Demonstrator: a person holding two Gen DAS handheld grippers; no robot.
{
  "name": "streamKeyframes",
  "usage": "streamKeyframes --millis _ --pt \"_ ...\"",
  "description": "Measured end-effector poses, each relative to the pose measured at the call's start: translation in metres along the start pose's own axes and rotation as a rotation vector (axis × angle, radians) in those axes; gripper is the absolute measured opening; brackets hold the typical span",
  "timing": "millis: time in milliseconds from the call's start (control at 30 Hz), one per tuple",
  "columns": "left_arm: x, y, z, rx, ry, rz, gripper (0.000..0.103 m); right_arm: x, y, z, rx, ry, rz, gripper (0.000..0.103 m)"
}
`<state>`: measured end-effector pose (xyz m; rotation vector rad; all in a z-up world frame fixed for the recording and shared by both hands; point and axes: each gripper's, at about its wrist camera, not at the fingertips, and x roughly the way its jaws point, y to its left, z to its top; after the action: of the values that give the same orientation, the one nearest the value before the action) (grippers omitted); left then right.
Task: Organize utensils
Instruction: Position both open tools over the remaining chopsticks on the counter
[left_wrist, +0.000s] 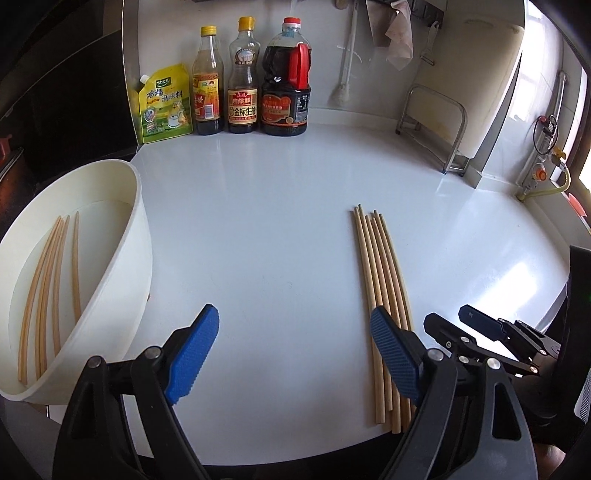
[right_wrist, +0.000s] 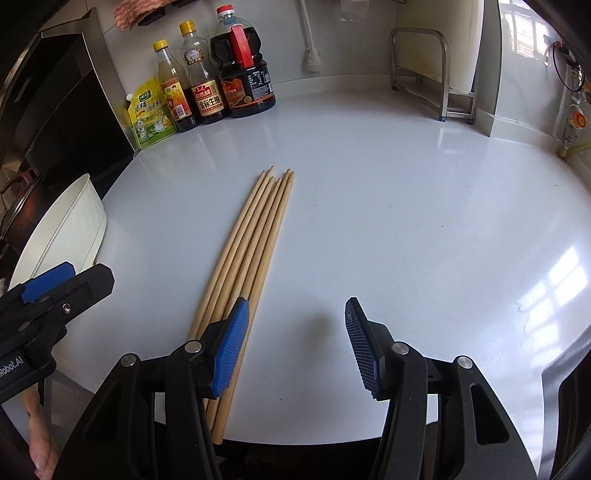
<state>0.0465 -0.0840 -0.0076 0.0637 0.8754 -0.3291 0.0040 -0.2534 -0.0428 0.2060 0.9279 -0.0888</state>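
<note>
Both the left gripper (left_wrist: 291, 347) and right gripper (right_wrist: 295, 347) had wide, empty jaws. The chopsticks (right_wrist: 251, 243) beside the tub (left_wrist: 110, 258) were round; one clumsy pinch could have rolled them off the bench (right_wrist: 406, 203).

Soy bottle (left_wrist: 242, 75) label reads "金标生抽"; left tool (right_wrist: 51, 291) "Robot.AI".

left claw (left_wrist: 295, 354): jaws apart | right claw (right_wrist: 295, 343): jaws apart
</note>
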Motion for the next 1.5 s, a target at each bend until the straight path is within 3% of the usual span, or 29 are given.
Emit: streamKeyframes --millis 633,1200,1500 --pt "0.022 0.006 -0.004 -0.021 0.058 -0.003 0.082 0.01 0.011 -0.002 -0.071 0.012 -0.047 0.052" --pt "0.041 -0.019 -0.005 0.03 0.083 -0.043 0.082 0.004 -0.024 -0.001 -0.012 -0.001 -0.092 0.052" --pt "0.048 -0.026 -0.008 0.047 0.094 -0.034 0.083 -0.001 -0.027 0.0 -0.005 -0.016 -0.068 0.052"
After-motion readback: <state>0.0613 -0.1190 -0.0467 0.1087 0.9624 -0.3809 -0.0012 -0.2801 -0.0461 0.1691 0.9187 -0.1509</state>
